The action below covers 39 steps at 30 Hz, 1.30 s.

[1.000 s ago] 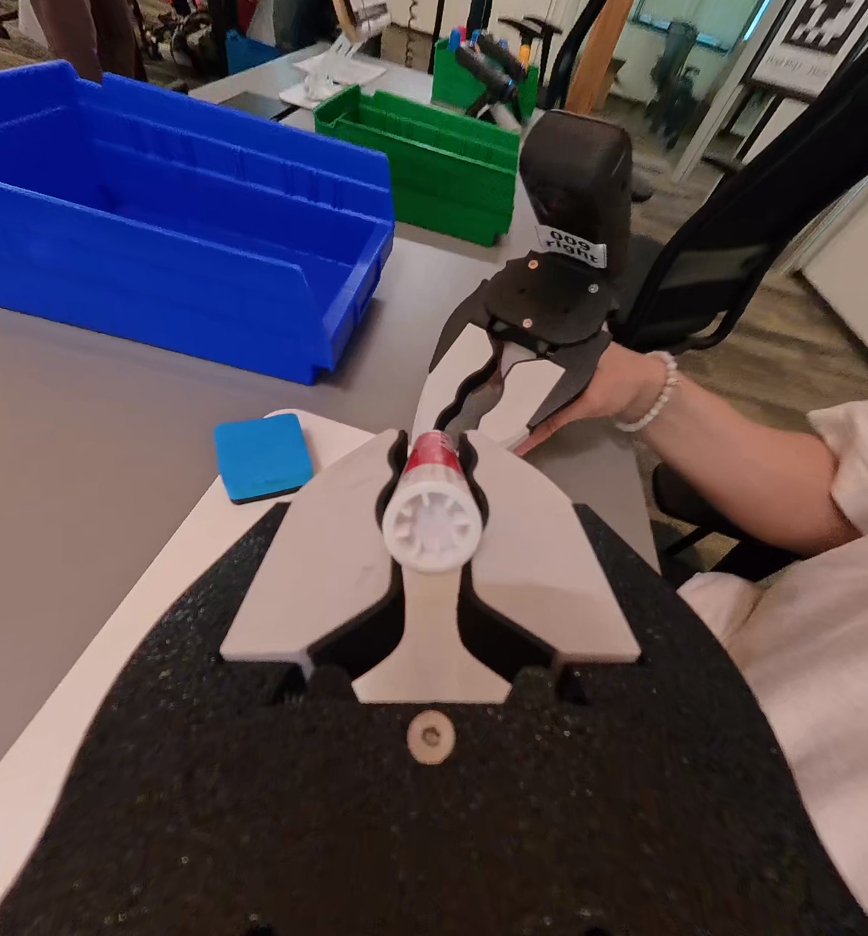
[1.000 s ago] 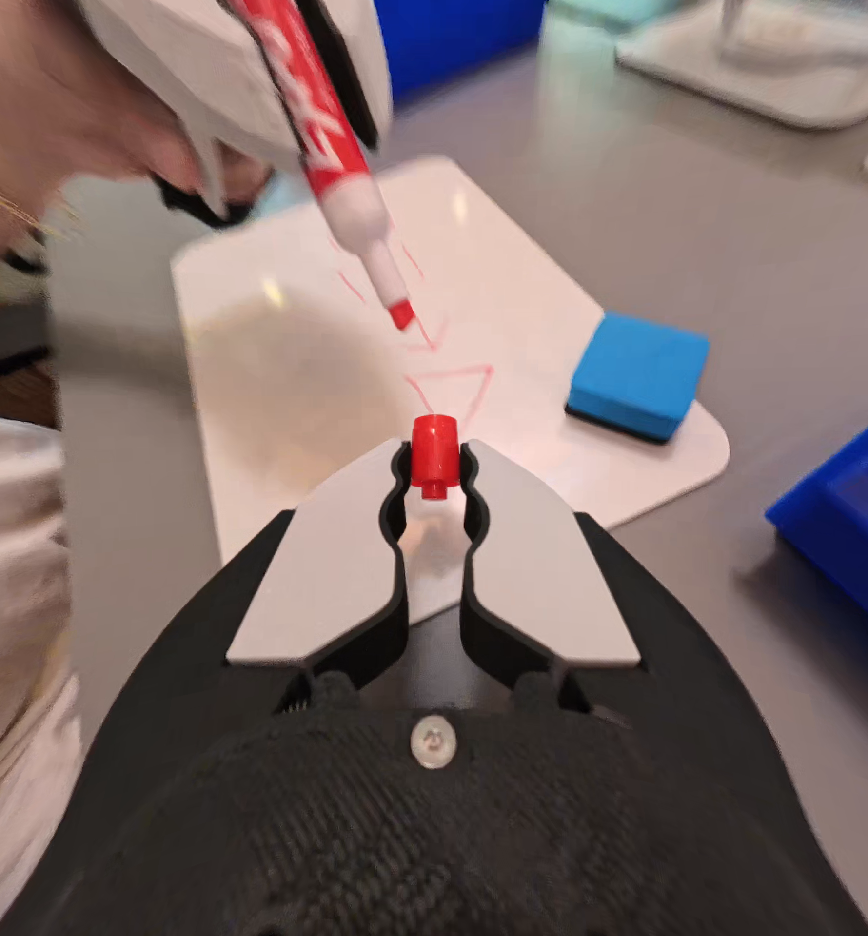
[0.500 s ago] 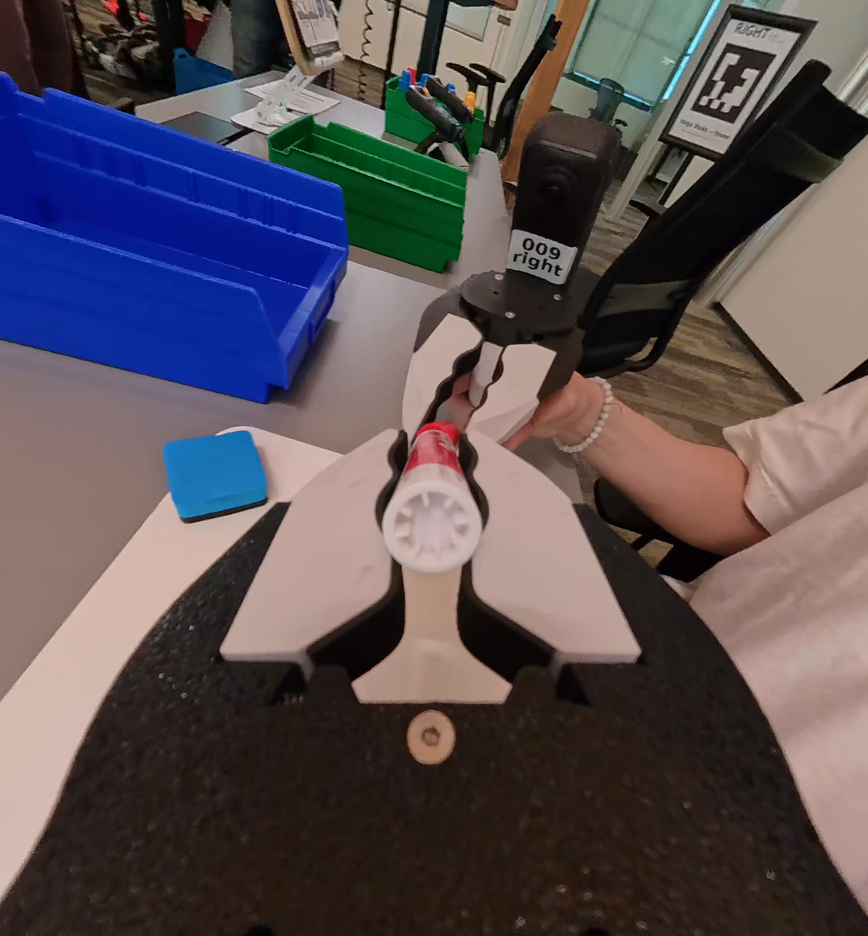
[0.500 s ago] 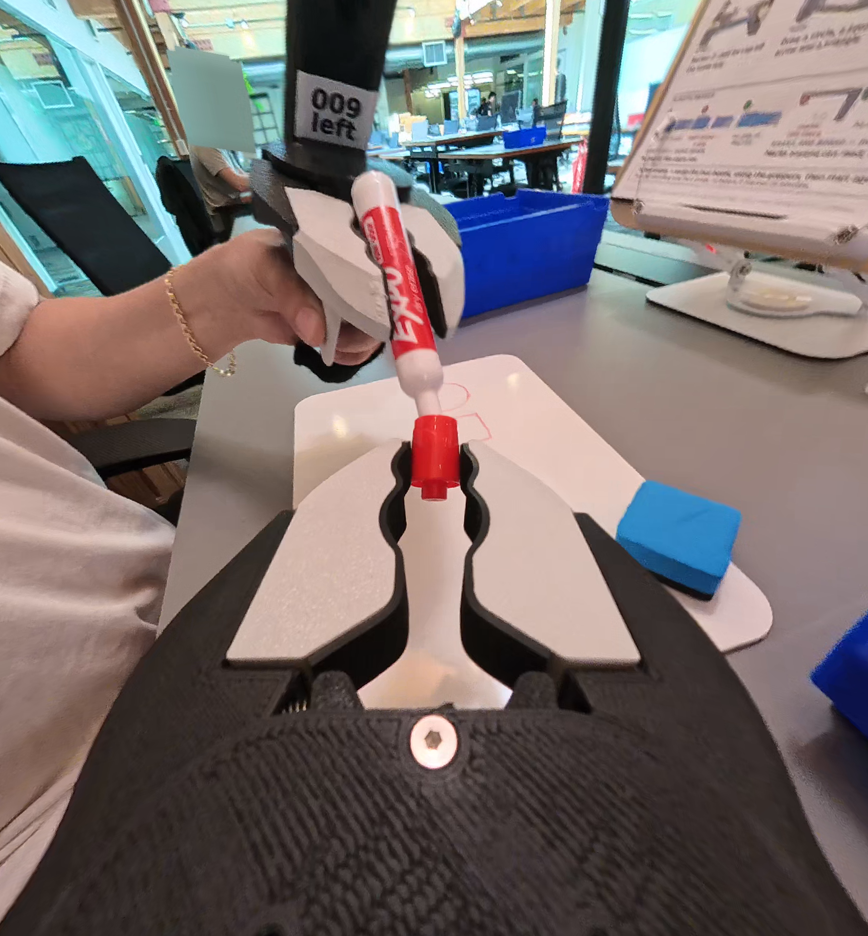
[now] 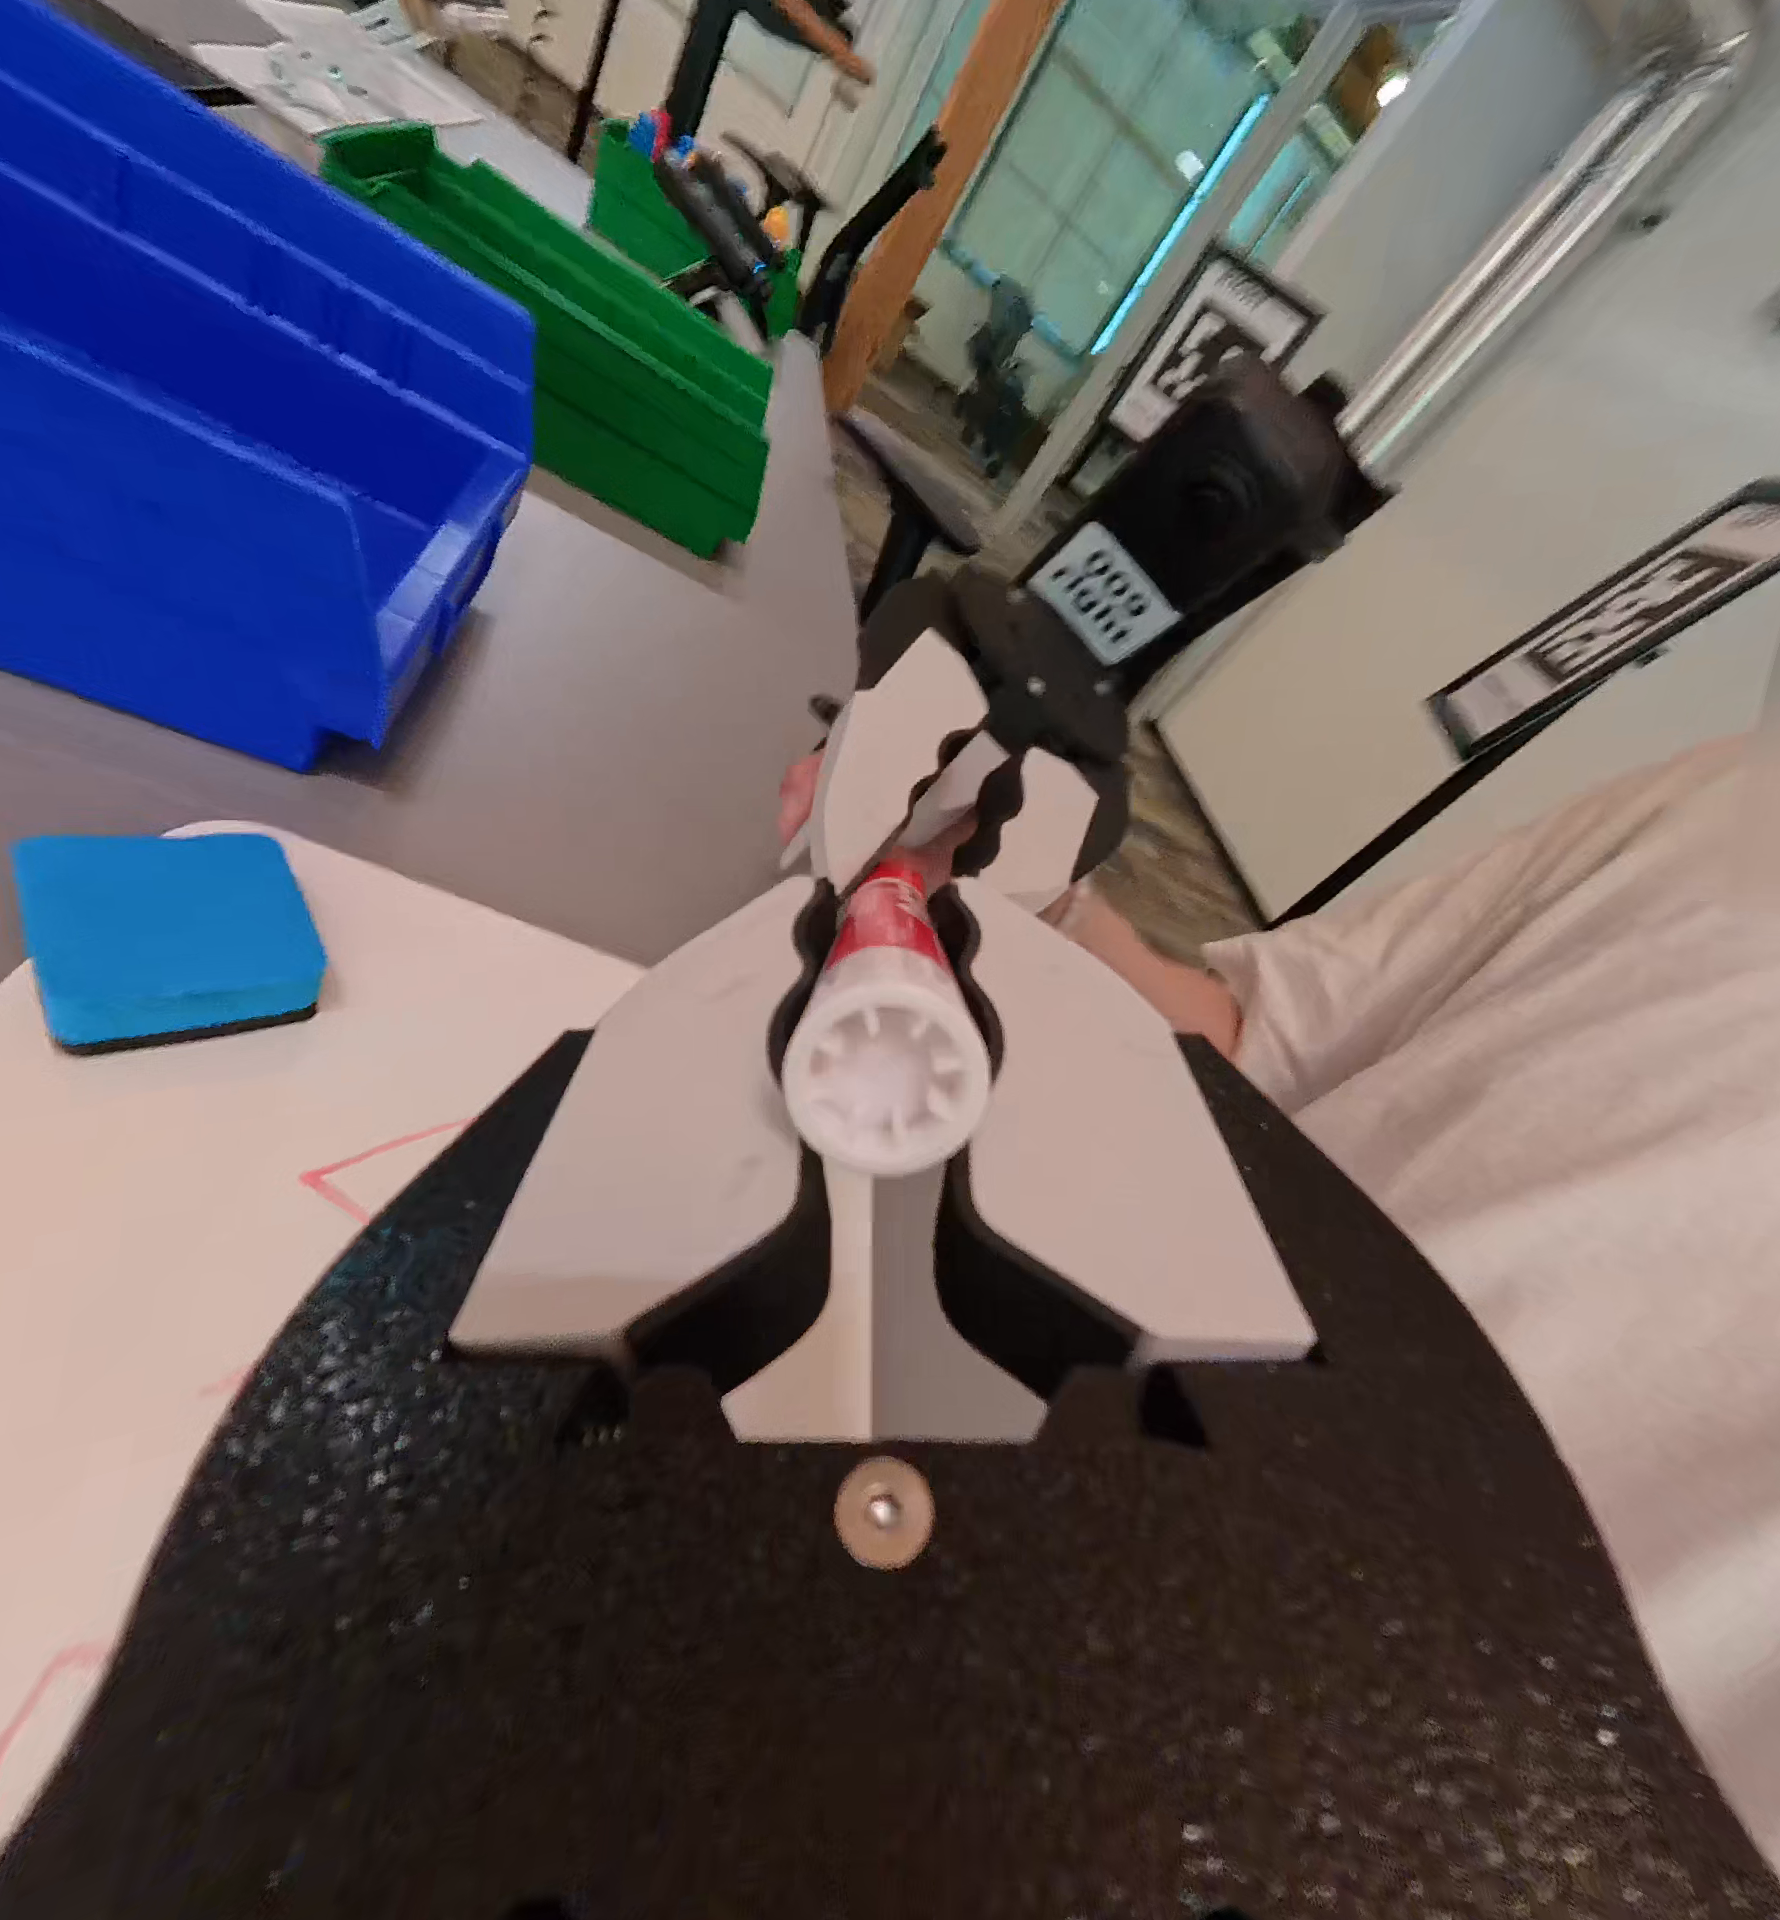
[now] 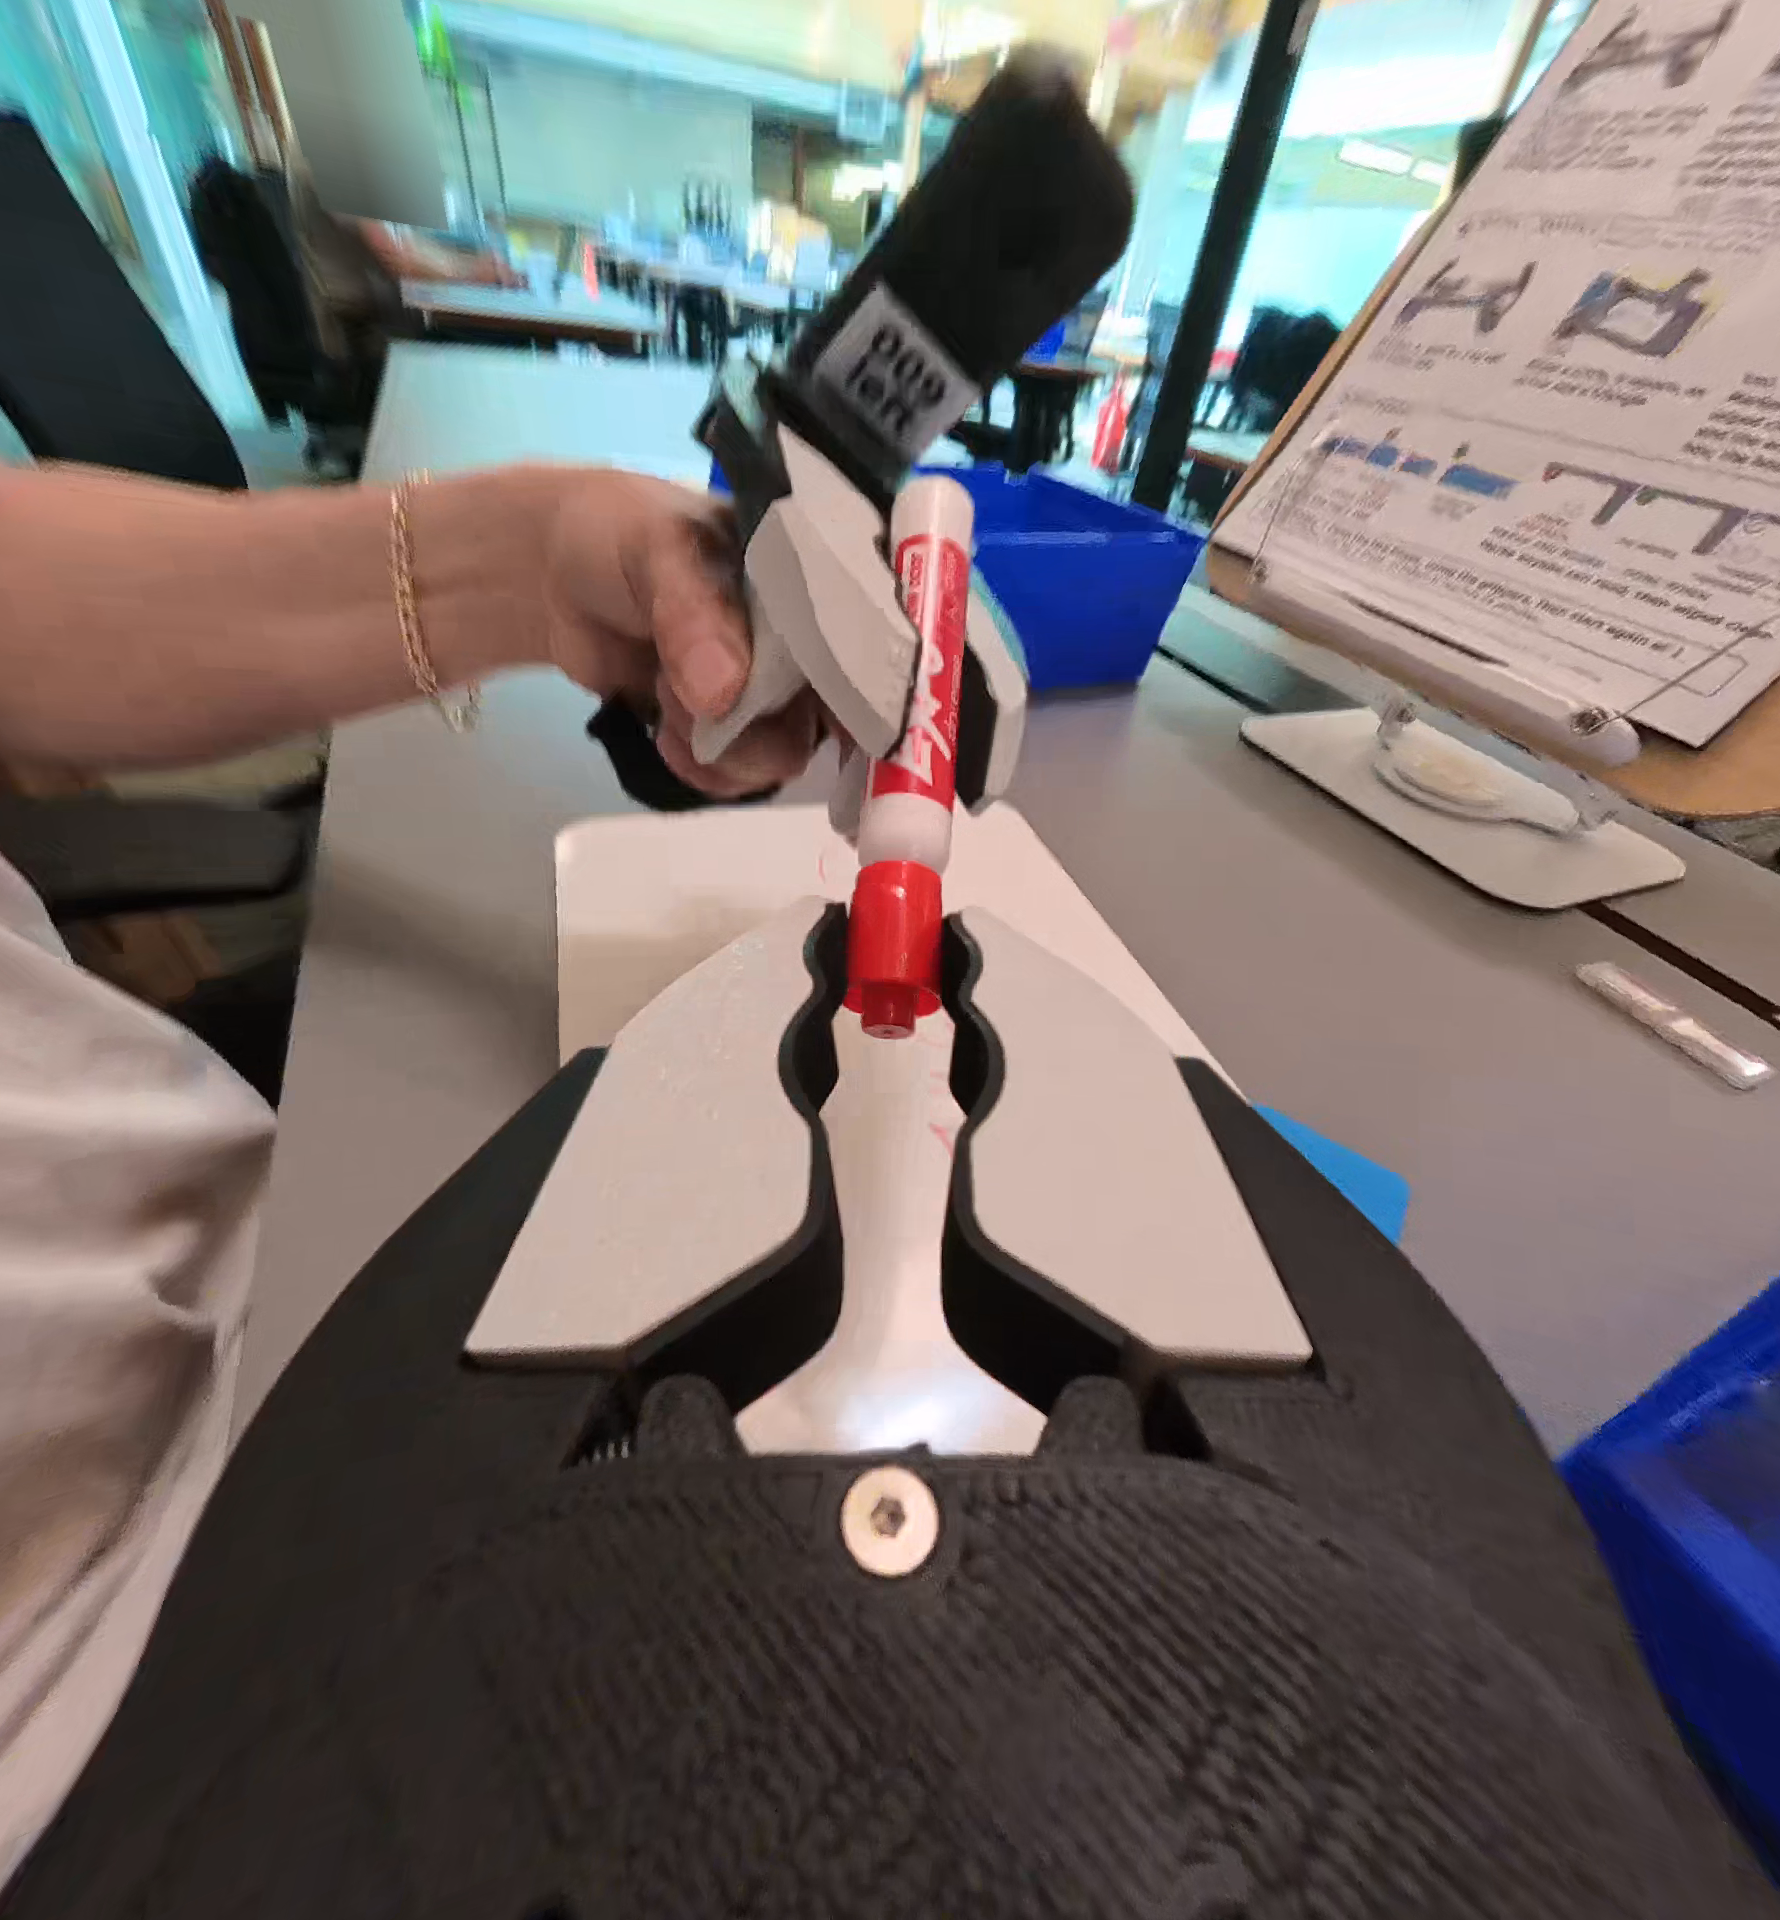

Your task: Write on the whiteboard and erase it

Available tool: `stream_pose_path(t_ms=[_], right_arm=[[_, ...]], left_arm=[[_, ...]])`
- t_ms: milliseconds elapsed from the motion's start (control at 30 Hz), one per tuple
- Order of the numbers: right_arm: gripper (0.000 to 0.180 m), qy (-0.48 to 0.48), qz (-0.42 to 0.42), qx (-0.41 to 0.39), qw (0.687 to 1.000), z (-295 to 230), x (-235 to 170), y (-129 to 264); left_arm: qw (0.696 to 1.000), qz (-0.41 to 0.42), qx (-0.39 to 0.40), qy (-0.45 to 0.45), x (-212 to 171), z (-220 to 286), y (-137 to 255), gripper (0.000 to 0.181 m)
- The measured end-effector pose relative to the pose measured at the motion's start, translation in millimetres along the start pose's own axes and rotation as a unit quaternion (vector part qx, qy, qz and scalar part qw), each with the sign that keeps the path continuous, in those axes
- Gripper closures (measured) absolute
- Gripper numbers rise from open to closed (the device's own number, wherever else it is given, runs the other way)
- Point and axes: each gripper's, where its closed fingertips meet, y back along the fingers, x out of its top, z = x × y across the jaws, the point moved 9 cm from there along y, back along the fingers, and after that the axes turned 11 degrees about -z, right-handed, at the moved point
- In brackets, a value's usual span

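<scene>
My left gripper [image 5: 886, 914] is shut on a red-and-white marker [image 5: 884, 1075], seen end-on. In the right wrist view the marker [image 6: 917, 665] stands nearly upright in the left gripper [image 6: 933, 748]. My right gripper [image 6: 891, 925] is shut on the red cap [image 6: 891, 951], which sits on the marker's tip. It also shows in the left wrist view [image 5: 927, 842], meeting the marker's far end. The whiteboard [image 5: 138, 1195] lies below with red lines [image 5: 366, 1174] on it. A blue eraser [image 5: 164, 940] rests on its far corner and is half hidden in the right wrist view [image 6: 1353, 1184].
A large blue bin [image 5: 190, 436] and a green bin [image 5: 605, 384] stand on the grey table beyond the board. A tilted document stand [image 6: 1488, 810] is at the right, with another blue bin [image 6: 1748, 1507] near it. A person's sleeve and arms flank the board.
The marker has lifted off the board and turned upright. Its tip has gone into the cap held by my right gripper, and the two grippers have come together.
</scene>
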Motion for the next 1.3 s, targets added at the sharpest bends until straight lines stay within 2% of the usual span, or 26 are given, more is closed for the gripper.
stream_pose_path(t_ms=[100, 233, 467, 500, 533, 567, 600, 633, 733, 800, 833, 933, 1000, 1133, 1300], right_arm=[[0.162, -0.012, -0.014, -0.003, 1.000, 3.2, -1.4, -3.5], [0.162, -0.046, 0.012, 0.012, 0.999, 4.7, -4.0, -7.2], [0.164, -0.160, 0.160, 0.059, 0.972, 12.7, -3.2, 3.0], [0.180, -0.172, 0.200, 0.076, 0.962, 13.6, 1.8, 1.5], [0.180, -0.170, 0.182, 0.107, 0.963, 9.1, 9.4, -13.2], [0.180, -0.130, 0.114, 0.119, 0.978, -3.7, 18.3, -28.5], [0.178, -0.073, 0.064, 0.086, 0.991, -9.5, 20.6, -35.0], [0.180, -0.043, 0.032, 0.035, 0.998, -11.6, 26.8, -25.1], [0.179, -0.046, 0.023, -0.139, 0.989, 11.7, 34.5, 37.9], [0.178, -0.077, 0.048, -0.178, 0.980, 21.6, 31.8, 67.4], [0.171, -0.084, 0.070, -0.190, 0.976, 24.5, 30.8, 76.1], [0.156, -0.093, 0.081, -0.162, 0.979, 30.9, 20.7, 69.8], [0.154, -0.087, 0.066, -0.106, 0.988, 29.6, 13.1, 49.4], [0.151, -0.067, 0.035, -0.055, 0.996, 26.5, 4.3, 14.0], [0.152, -0.024, 0.038, -0.050, 0.998, 26.4, 11.8, 3.4]], left_arm=[[1.000, 0.008, 0.008, 0.003, 0.6, -3.2, 0.2, 0.161], [0.999, 0.039, -0.008, 0.017, -2.3, -7.7, 0.0, 0.161], [0.994, 0.096, -0.036, 0.026, -2.1, -6.5, -0.1, 0.161], [0.997, 0.066, -0.034, 0.023, -6.4, -6.7, -7.2, 0.162], [0.999, -0.042, 0.000, -0.003, -18.0, -6.4, -31.5, 0.161], [0.991, -0.126, 0.041, -0.035, -31.3, -2.4, -61.1, 0.162], [0.981, -0.173, 0.062, -0.070, -41.2, 0.7, -81.0, 0.161], [0.982, -0.164, 0.072, -0.054, -41.6, -1.8, -85.9, 0.161], [0.983, -0.065, 0.171, -0.022, -26.7, -34.6, -44.7, 0.161], [0.978, -0.029, 0.203, -0.026, -19.1, -45.2, -20.4, 0.161], [0.979, -0.006, 0.204, -0.021, -14.9, -47.4, -12.0, 0.161], [0.984, 0.066, 0.165, -0.009, -5.1, -45.8, 1.9, 0.161], [0.987, 0.103, 0.120, -0.008, -0.8, -40.5, 3.9, 0.162], [0.987, 0.155, 0.026, 0.016, 1.6, -28.5, 3.3, 0.162], [0.984, 0.175, -0.001, 0.020, 1.3, -21.1, 8.6, 0.162]])
